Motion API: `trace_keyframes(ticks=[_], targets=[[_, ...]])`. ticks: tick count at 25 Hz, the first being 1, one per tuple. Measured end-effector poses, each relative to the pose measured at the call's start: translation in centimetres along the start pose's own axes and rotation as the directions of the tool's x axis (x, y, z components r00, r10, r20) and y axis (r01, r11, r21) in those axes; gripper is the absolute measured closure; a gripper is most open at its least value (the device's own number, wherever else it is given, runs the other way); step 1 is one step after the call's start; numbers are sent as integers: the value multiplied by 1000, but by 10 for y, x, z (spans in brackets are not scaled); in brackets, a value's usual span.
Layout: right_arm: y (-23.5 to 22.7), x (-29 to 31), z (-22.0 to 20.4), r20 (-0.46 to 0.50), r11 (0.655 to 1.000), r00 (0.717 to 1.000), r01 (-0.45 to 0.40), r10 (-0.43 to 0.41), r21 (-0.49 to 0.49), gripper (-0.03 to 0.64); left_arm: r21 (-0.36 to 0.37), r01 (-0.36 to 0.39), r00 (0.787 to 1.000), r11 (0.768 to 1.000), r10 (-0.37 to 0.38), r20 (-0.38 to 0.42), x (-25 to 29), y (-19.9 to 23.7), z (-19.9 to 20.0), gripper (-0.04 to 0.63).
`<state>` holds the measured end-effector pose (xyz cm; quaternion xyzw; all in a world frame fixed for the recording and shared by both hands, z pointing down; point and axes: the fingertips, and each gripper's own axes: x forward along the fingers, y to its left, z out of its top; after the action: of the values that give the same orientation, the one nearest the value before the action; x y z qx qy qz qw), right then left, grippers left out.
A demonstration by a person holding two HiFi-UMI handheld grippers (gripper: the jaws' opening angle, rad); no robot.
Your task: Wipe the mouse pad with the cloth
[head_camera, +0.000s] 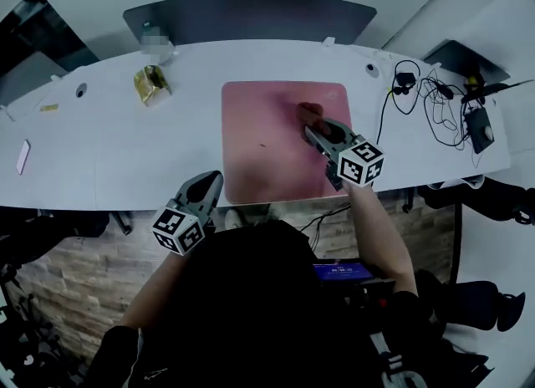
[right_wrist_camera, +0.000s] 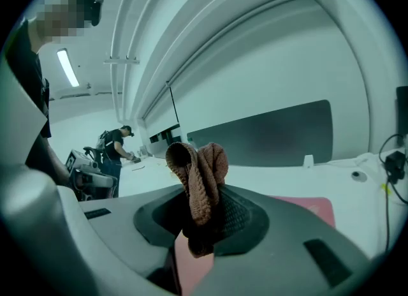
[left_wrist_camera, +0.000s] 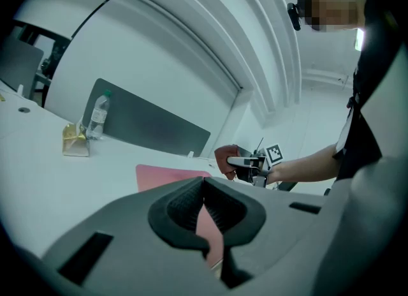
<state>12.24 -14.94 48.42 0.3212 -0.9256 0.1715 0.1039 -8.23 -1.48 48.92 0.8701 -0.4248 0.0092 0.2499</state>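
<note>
Right gripper view: cloth clamped in right claw over mouse pad; left claw closed.

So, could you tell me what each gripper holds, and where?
The right gripper pinches the cloth by its bunched middle, folds sticking out past the jaws; the left gripper, jaws together, holds nothing.
</note>
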Motion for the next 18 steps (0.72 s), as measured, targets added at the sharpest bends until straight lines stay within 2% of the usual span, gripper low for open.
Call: trace_keyframes(ticks=[8, 18], targets=[[34, -73, -26, 70, 996, 994, 85, -85, -5, 500, 38, 91, 995, 995, -90, -32, 9, -15, -3, 587], [75, -108, -52, 117, 990, 983, 141, -142, 19, 500, 72, 169, 984, 983, -163, -75, 11, -37, -14, 587]])
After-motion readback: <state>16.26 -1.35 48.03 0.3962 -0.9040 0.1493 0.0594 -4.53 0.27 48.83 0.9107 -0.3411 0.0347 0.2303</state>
